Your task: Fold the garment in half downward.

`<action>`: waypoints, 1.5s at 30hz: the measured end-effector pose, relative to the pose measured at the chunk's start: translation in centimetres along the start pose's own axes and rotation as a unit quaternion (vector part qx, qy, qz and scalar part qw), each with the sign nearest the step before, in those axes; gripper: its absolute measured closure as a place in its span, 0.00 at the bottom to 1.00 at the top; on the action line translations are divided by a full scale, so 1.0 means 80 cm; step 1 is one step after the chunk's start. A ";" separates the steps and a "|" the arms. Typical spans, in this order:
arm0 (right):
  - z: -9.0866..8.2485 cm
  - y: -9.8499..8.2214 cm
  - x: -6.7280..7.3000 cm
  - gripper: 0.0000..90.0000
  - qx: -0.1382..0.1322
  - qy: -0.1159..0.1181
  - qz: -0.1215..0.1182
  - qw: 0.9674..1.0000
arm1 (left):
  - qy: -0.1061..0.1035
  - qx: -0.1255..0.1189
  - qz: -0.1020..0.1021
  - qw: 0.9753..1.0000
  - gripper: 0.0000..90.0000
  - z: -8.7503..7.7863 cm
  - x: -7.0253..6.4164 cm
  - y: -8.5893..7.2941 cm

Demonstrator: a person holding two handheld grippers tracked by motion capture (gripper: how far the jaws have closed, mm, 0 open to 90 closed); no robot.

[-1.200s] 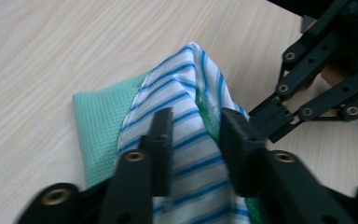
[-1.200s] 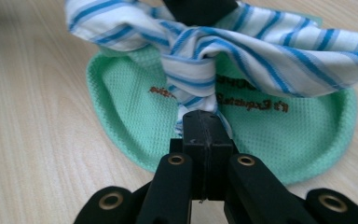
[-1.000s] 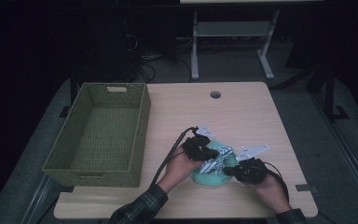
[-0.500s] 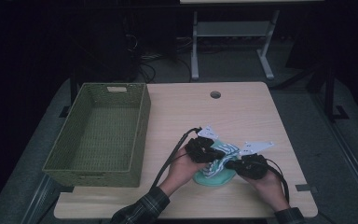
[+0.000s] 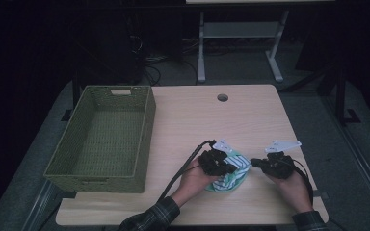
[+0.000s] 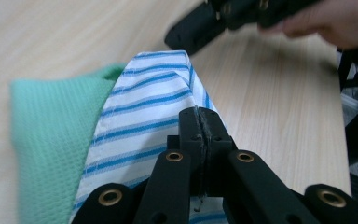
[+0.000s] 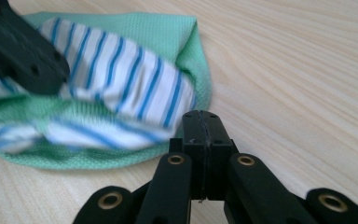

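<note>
A green waffle cloth (image 5: 221, 185) lies bunched near the table's front edge, with a white cloth with blue stripes (image 5: 238, 163) on top of it. My left gripper (image 5: 231, 168) is shut, its tips on the striped cloth (image 6: 144, 102) beside the green cloth (image 6: 46, 140). I cannot tell if fabric is pinched between the jaws. My right gripper (image 5: 254, 162) is shut and holds nothing. It hovers over bare wood just right of the bundle. In the right gripper view its tips (image 7: 200, 114) sit at the edge of the green cloth (image 7: 186, 42), and the left gripper (image 7: 23, 56) rests on the striped cloth (image 7: 121, 79).
A green woven basket (image 5: 147, 130) stands empty on the left of the wooden table (image 5: 212, 120). A round cable hole (image 5: 222, 97) sits near the table's far edge. Black cables trail from both grippers toward the front edge.
My right gripper has slid to the right, off the cloths onto bare table. The left gripper has shifted slightly and lowered onto the bundle.
</note>
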State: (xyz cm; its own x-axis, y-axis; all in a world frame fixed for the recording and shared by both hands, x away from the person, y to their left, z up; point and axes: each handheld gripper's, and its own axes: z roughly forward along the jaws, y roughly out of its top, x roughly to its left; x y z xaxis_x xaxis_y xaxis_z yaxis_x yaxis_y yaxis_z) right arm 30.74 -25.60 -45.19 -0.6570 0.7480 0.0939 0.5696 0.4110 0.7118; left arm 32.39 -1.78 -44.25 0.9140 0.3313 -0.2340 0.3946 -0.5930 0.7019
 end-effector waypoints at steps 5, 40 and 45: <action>0.001 0.002 0.000 0.99 -0.002 -0.001 -0.008 1.000 | -0.004 0.024 0.000 1.000 0.98 0.015 0.000 -0.009; 0.061 0.089 0.029 1.00 -0.009 0.078 -0.055 0.995 | 0.079 0.032 -0.012 0.996 0.99 -0.081 0.035 -0.040; 0.088 0.087 0.033 1.00 0.019 0.077 -0.062 0.995 | 0.086 0.052 -0.014 0.995 0.99 -0.069 0.044 -0.046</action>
State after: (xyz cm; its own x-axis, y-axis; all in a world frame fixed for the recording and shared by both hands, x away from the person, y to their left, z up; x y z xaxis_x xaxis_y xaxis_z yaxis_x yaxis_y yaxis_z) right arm 36.41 -17.13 -44.88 -0.7901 0.6023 0.1141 0.4950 0.5171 0.6983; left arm 33.63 5.60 -43.94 0.8766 0.4637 -0.1284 0.4357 -0.6520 0.6205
